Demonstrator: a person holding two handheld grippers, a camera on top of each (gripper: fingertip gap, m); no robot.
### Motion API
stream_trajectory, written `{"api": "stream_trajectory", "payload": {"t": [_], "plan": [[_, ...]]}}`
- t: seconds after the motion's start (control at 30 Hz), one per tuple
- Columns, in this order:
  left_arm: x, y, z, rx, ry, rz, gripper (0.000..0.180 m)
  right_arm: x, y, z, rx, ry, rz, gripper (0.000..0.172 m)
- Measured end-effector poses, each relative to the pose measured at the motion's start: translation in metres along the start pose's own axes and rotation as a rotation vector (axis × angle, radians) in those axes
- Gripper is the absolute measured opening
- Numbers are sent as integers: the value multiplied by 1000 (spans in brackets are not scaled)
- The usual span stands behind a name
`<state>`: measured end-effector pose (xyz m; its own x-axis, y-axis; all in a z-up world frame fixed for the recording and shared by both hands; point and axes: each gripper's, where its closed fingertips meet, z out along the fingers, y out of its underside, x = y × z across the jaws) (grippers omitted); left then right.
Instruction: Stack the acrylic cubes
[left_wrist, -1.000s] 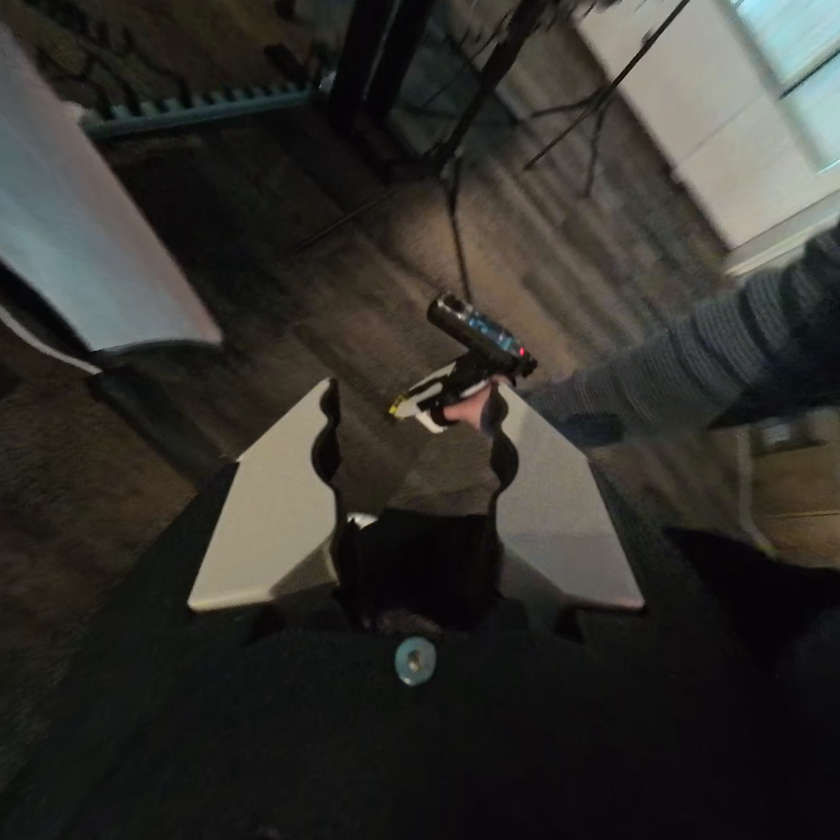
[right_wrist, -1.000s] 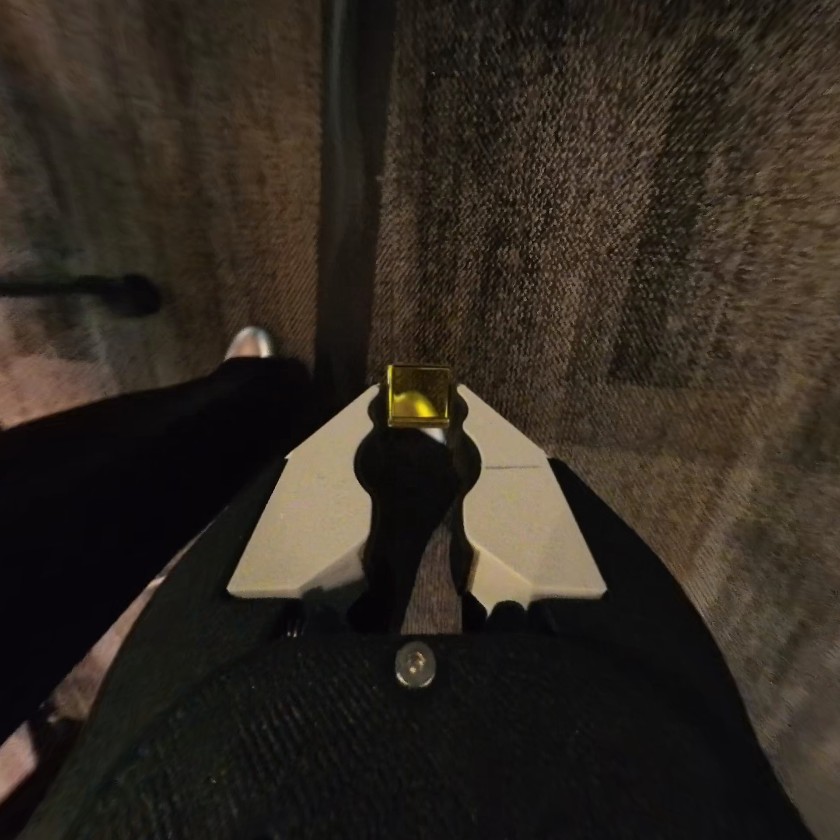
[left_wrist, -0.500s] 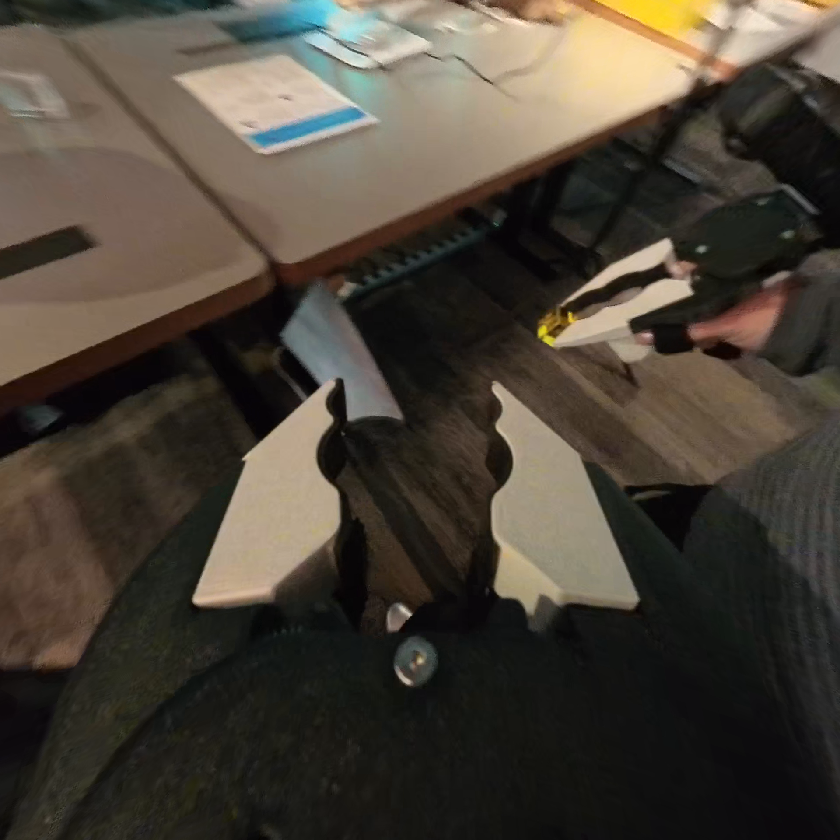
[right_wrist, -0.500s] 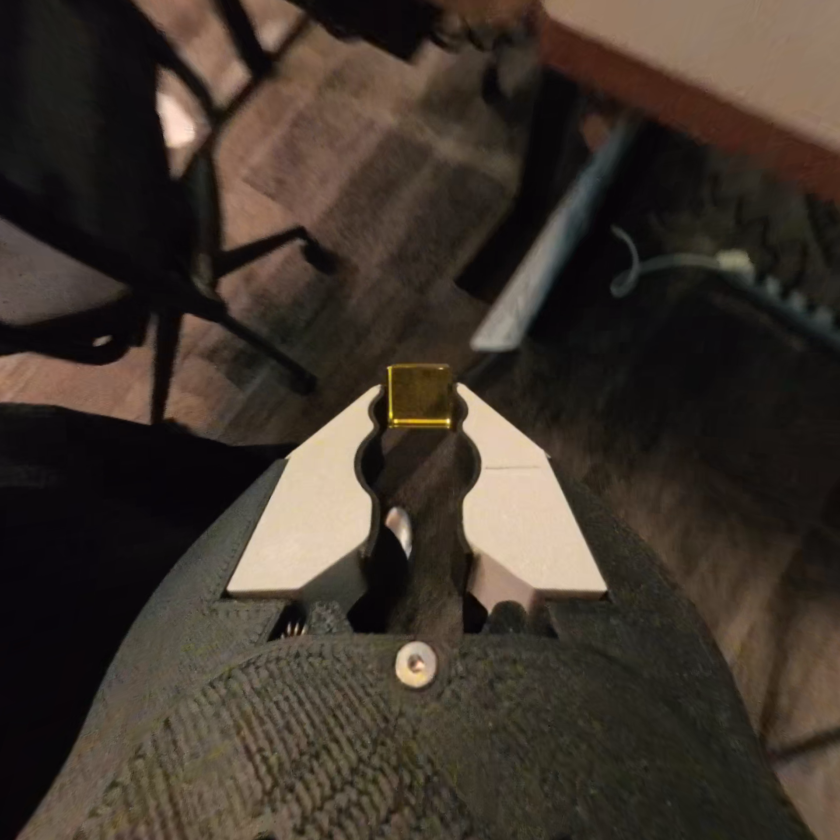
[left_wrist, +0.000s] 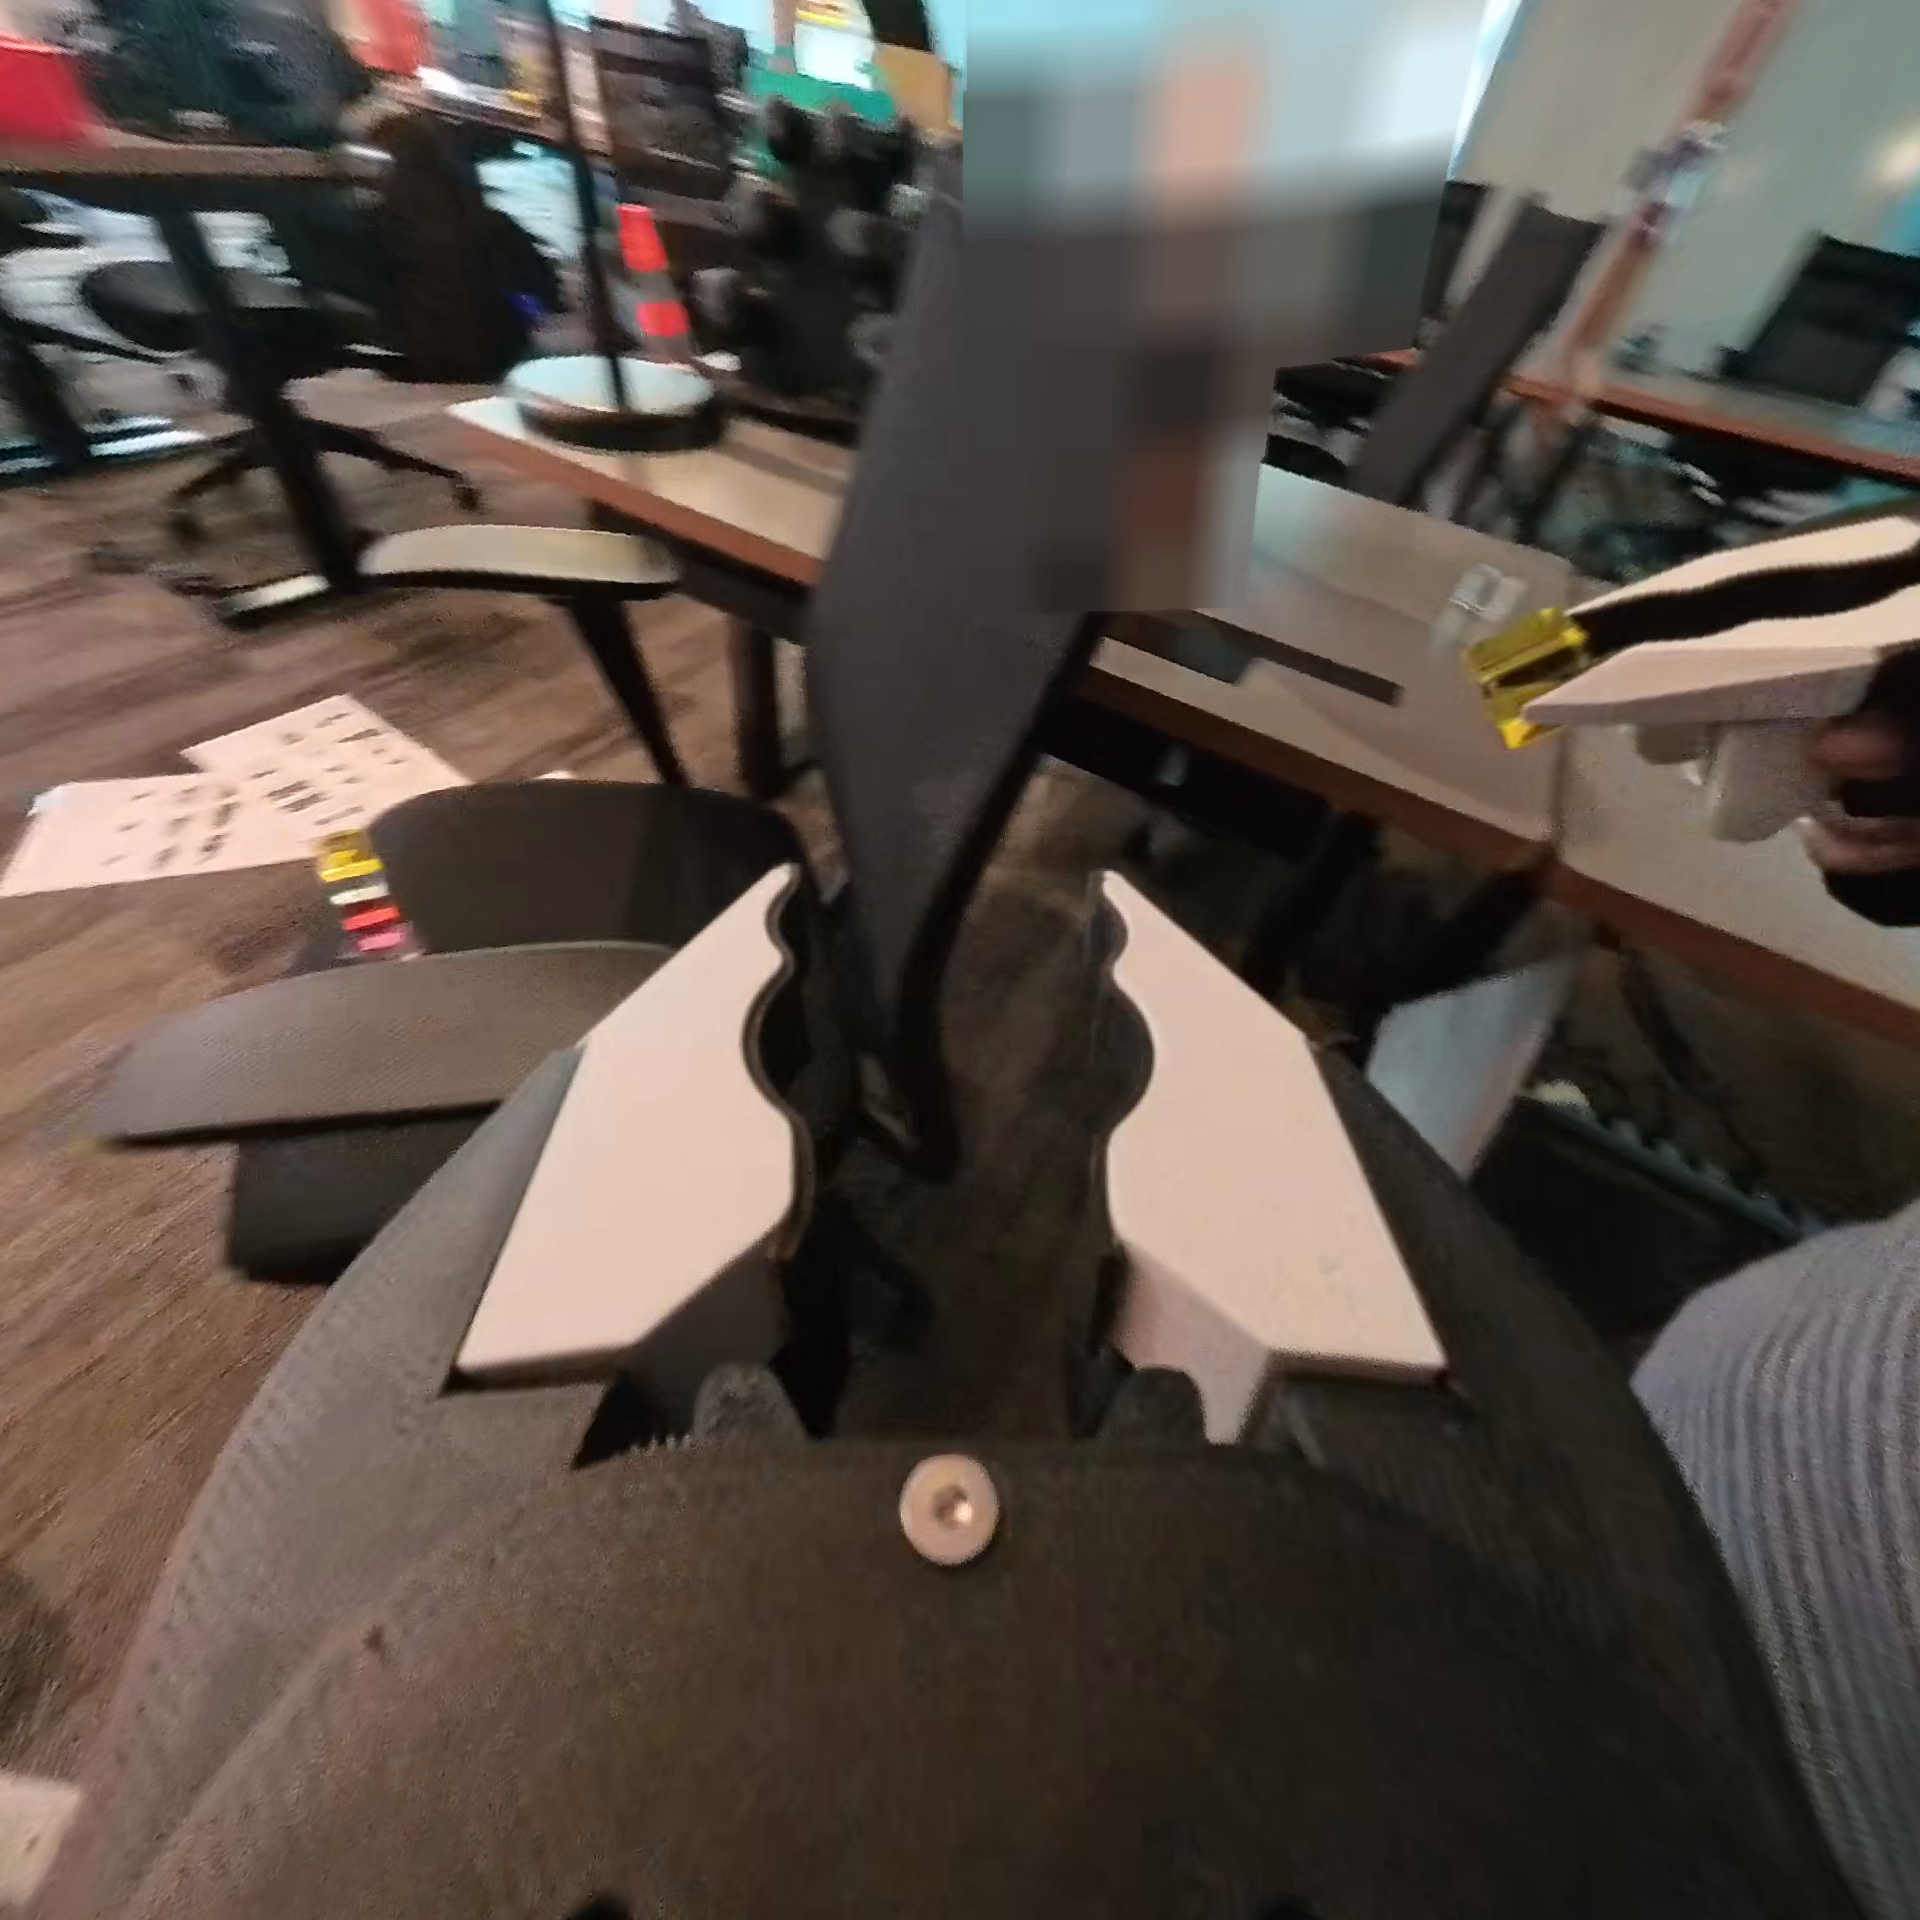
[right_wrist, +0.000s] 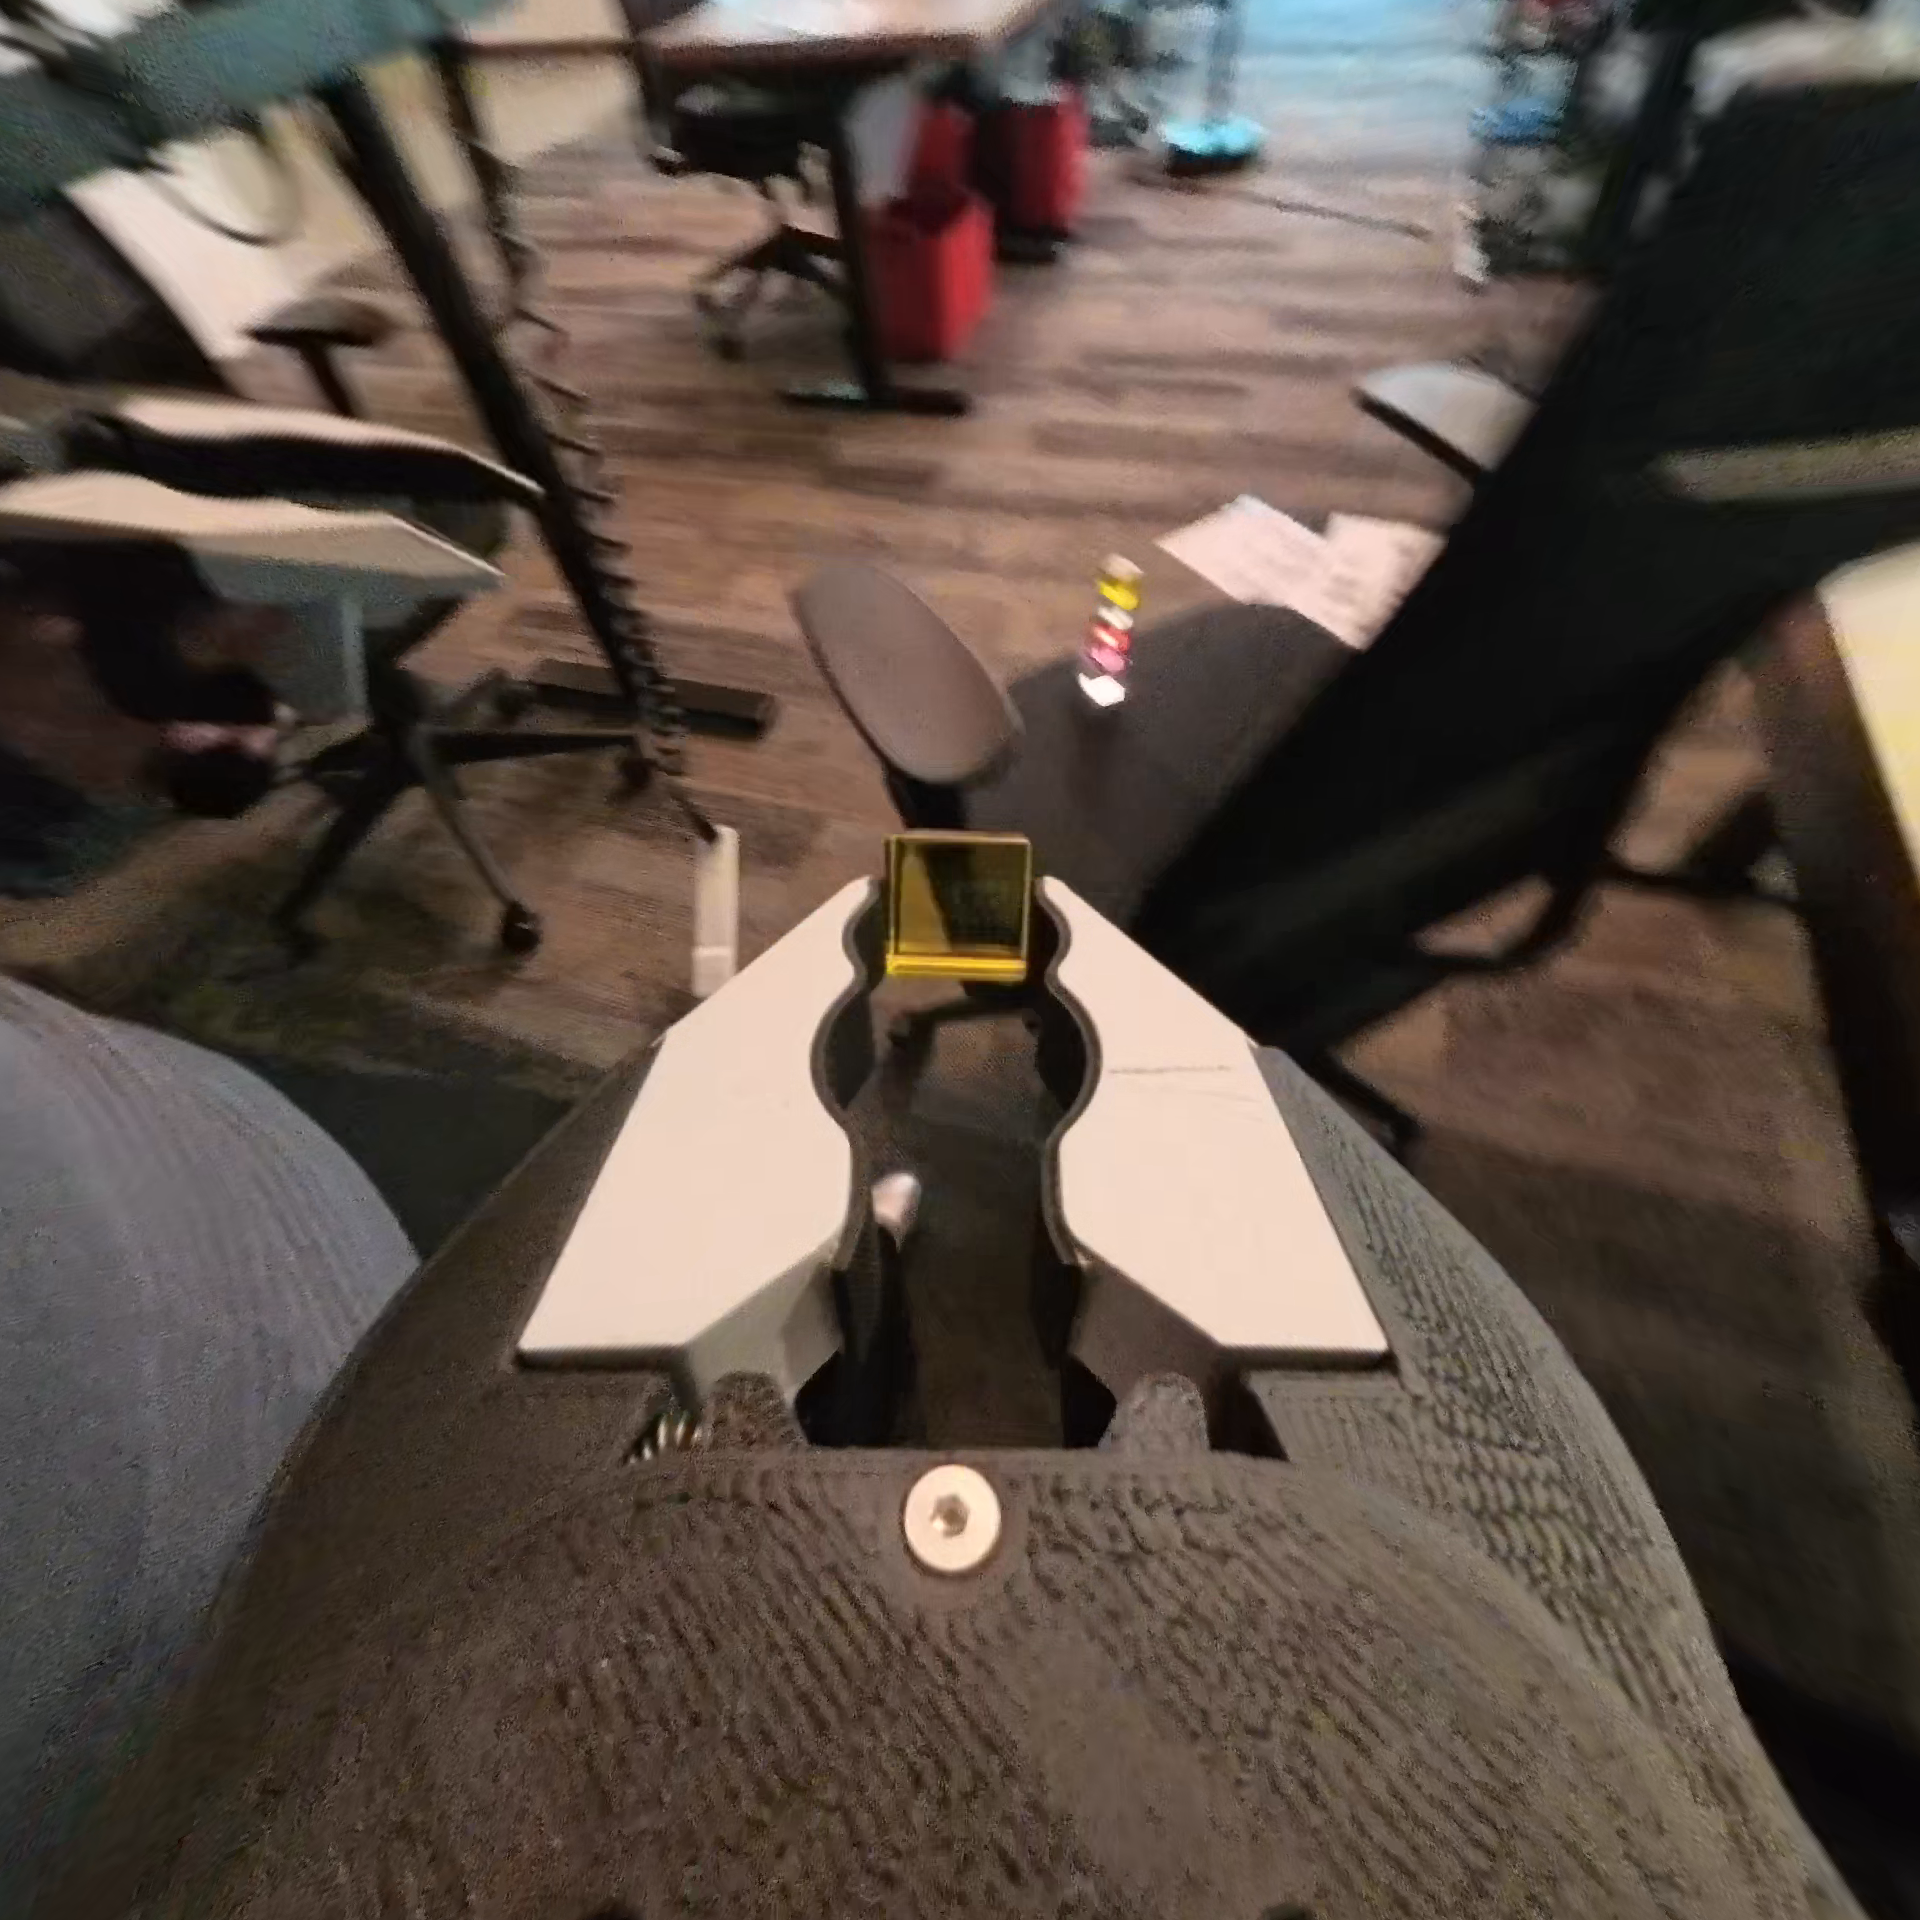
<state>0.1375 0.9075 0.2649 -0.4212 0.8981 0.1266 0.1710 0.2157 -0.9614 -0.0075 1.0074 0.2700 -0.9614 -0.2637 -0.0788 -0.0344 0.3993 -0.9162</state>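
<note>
My right gripper (right_wrist: 956, 902) is shut on a clear yellow cube (right_wrist: 958, 914), with both pads pressed on its sides. It also shows at the right edge of the left wrist view (left_wrist: 1553, 673), held in the air with the yellow cube (left_wrist: 1519, 665) at its tips. My left gripper (left_wrist: 948, 883) is open and empty, facing the back of a black office chair (left_wrist: 935, 582). A small stack of coloured cubes (right_wrist: 1110, 629), yellow on top and red and pink below, stands on the dark chair seat (right_wrist: 1226, 717). The stack also shows in the left wrist view (left_wrist: 355, 894).
Grey tables with brown edges (left_wrist: 1382, 644) stand ahead and to the right. Printed sheets (left_wrist: 239, 800) lie beyond the stack. Other office chairs (right_wrist: 343, 582), red bins (right_wrist: 935, 260) and an orange cone (left_wrist: 649, 265) stand on the wood-look floor. A grey sleeve (left_wrist: 1808, 1455) is at lower right.
Both views have swung up from the floor to the room. The left jaws have narrowed a little and stay empty. The right gripper has kept the yellow cube throughout.
</note>
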Motion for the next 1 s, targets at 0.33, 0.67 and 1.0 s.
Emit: {"api": "stream_trajectory", "payload": {"t": [0.33, 0.67, 1.0], "plan": [[-171, -26, -38, 17, -319, 38, 51, -39, -100, 180, 69, -229, -119, 26], [-314, -99, 12, 102, -271, 26, 54, 10, -157, 265, 96, -61, -77, 26], [-373, -154, 84, 219, -293, 64, 58, 71, -200, 318, 135, -36, -118, 26]]}}
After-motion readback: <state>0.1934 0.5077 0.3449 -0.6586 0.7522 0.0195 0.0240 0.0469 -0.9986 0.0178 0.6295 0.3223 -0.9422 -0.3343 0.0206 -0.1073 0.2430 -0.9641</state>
